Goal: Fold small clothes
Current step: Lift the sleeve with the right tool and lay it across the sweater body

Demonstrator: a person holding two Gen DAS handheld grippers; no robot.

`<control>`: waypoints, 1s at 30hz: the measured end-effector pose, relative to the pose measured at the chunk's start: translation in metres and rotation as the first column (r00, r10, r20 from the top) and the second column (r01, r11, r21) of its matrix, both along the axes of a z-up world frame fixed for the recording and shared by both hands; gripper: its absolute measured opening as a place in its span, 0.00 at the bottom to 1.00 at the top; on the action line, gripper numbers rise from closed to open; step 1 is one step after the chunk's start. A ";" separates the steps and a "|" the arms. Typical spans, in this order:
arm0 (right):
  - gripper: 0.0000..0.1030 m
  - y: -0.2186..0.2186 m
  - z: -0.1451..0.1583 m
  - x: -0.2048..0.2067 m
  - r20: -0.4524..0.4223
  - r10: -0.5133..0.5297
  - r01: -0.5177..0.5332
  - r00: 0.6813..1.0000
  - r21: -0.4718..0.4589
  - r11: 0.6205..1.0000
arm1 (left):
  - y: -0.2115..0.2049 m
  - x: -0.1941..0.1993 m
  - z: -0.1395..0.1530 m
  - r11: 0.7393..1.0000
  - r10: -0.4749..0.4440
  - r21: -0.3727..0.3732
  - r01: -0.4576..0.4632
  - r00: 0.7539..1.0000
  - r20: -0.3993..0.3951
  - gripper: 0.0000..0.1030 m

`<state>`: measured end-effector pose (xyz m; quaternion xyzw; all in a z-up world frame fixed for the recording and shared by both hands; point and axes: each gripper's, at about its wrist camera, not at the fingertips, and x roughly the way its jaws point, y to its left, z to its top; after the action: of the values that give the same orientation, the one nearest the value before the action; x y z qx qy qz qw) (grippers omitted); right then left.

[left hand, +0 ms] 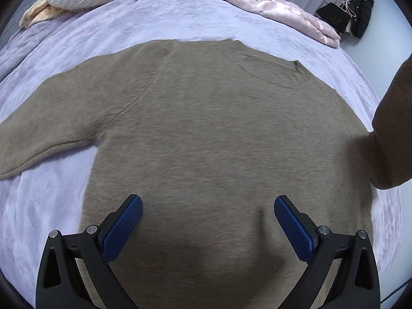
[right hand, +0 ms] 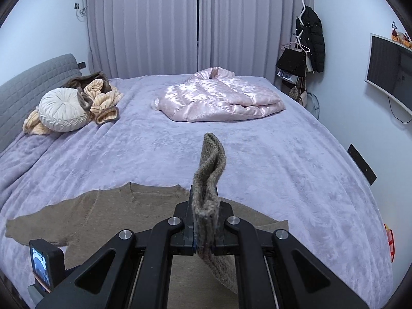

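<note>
Lilac plush bedding (right hand: 270, 170) is covering the whole bed and carrying everything in sight. Nearest the left wrist camera, the left gripper (left hand: 208, 206) is hovering over the lower body of the brown sweater (left hand: 206, 134), its blue pads (left hand: 123, 228) standing wide apart with nothing between them; the sweater's hem is running out of view beneath the fingers. The sweater is lying flat, one sleeve (left hand: 38, 144) stretching to the frame's left edge and getting cut off there. At the right edge a dark brown band of knit (left hand: 391, 134) is rising off the bed, its upper end leaving the picture.

In the right wrist view, the right gripper (right hand: 204, 221) is clamping together on the sweater's other sleeve cuff (right hand: 209, 177), which is sticking up past the fingertips and hiding the pads. Below it, the neckline (right hand: 154, 193) is lying toward the far side.

Farther off, a folded pink quilt (right hand: 219, 97) is resting mid-bed. By the grey headboard (right hand: 33, 87), a round pleated cushion (right hand: 61, 109) is sitting against a heap of peach and brown fabric (right hand: 101, 95) too bunched to identify. Curtains (right hand: 195, 23) are closing off the far wall.
</note>
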<state>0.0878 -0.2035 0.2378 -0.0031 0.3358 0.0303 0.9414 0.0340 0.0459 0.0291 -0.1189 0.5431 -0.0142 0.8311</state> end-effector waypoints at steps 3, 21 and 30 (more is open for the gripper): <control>0.07 0.018 -0.002 0.001 -0.004 0.013 -0.013 1.000 -0.003 1.000 | 0.011 -0.005 -0.003 1.000 0.012 -0.004 -0.012 1.000 0.001 1.00; 0.07 0.121 -0.005 -0.008 -0.009 0.153 -0.153 0.988 0.028 0.988 | 0.053 -0.024 0.026 0.999 0.031 -0.019 -0.030 0.999 0.044 1.00; 0.07 0.171 -0.033 0.006 -0.057 0.193 -0.191 0.980 0.031 0.981 | 0.079 -0.032 0.038 0.997 0.076 -0.009 -0.076 0.995 0.061 1.00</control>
<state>0.0942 -0.0326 0.2043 -0.0226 0.3614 0.1253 0.9237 0.0019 0.1249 0.0667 -0.1418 0.5124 0.0119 0.8469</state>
